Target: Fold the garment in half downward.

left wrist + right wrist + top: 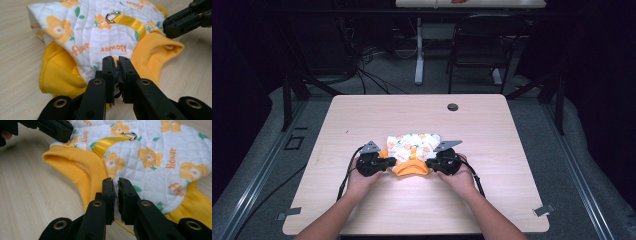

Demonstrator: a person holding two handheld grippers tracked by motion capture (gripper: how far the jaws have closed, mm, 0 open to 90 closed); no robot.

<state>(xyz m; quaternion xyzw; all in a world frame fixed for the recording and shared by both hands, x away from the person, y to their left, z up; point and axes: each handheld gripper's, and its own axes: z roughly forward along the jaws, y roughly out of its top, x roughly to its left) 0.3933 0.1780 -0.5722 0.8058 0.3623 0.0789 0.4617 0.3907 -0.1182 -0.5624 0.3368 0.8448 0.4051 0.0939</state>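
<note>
Lying flat near the middle of the wooden table [362, 107], a little toward the person's side, a small quilted pet vest [414, 144] sits between the two grippers. It is white with orange flowers, and has yellow ribbed cuffs, a yellow ribbed collar [411, 169] and a yellow strap [130, 22] ending in a metal ring [111, 16] on its back. Judging from how it lies, the work looks like folding or straightening the garment, and it seems early or midway: the vest is spread out and fairly smooth with its back up, the collar opening faces the person, and no clear fold shows yet. Any folding of the sides or sleeves looks yet to be done.

At the left, the left gripper [117, 62] sits at the vest's near edge, just beside one yellow sleeve [56, 72]. Its jaws stand only a narrow slit apart. Whether a thin bit of the hem is caught between them I cannot tell, because the pads hide that spot; the cloth is not visibly lifted or pulled.

At the right, the right gripper [117, 183] sits at the opposite side of the near edge, next to the ribbed collar. Its jaws are likewise nearly together with a thin gap, their tips touching or just over the white quilted edge. No fabric is clearly pinched there, so the hold, if any, is loose.
</note>
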